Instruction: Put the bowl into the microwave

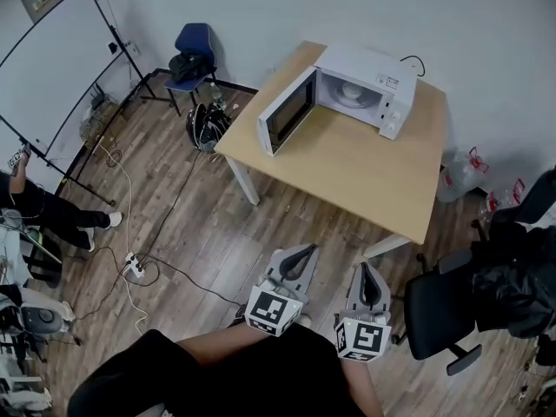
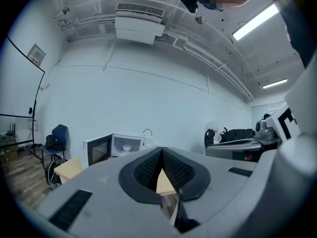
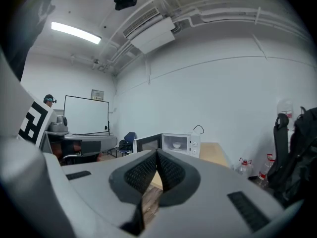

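Nearest, the left gripper [image 1: 301, 252] and the right gripper [image 1: 364, 269] are held low, close to the body and side by side. Their tips are pointed away, toward the table [image 1: 356, 176]. Both are kept well apart from it, over the wooden floor [image 1: 200, 233]. In the left gripper view the claw is seen pressed shut, and nothing is held in it. The right claw is shut and empty in the same way.

Farther off, the microwave [image 1: 375, 66] is set on the far side of the table. Its door [image 1: 287, 111] is swung wide open to the left. The bowl [image 1: 352, 90] is seen inside, on the plate of the microwave.

So the bowl looks to be already in place. The open door is likely what is left to be done. To do it well, the table should be walked up to first. Then the door should be pushed slowly at its free edge with a shut claw, so the microwave is not shoved along the table.
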{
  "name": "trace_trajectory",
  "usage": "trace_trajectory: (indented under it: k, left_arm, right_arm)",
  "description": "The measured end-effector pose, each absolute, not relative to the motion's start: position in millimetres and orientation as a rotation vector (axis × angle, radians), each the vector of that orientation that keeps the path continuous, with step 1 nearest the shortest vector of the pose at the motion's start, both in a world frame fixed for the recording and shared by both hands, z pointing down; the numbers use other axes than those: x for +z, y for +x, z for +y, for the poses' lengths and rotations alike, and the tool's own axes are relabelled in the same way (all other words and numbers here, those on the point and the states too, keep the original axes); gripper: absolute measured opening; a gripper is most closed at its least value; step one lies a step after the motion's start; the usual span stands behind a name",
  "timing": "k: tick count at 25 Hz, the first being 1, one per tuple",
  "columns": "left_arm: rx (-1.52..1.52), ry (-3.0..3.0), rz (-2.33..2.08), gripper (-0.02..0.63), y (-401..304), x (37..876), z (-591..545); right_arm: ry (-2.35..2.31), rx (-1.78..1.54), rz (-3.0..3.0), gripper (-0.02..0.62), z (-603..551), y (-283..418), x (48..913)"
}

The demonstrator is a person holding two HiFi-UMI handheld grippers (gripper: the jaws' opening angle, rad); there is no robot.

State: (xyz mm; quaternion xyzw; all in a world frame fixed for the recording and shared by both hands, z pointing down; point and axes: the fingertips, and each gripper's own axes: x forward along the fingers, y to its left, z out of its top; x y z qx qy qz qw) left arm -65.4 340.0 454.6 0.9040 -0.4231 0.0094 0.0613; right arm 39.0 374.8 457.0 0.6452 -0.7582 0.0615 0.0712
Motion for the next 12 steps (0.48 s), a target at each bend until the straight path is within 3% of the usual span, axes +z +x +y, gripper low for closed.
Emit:
trace_trajectory:
  k: [12]
  left_arm:
    - [0.027,2.742,-1.257,0.014,-58.8,456.5,348.3]
  right_arm:
    - [2.031,0.105,-2.234,0.06,386.6,63.8,443.4]
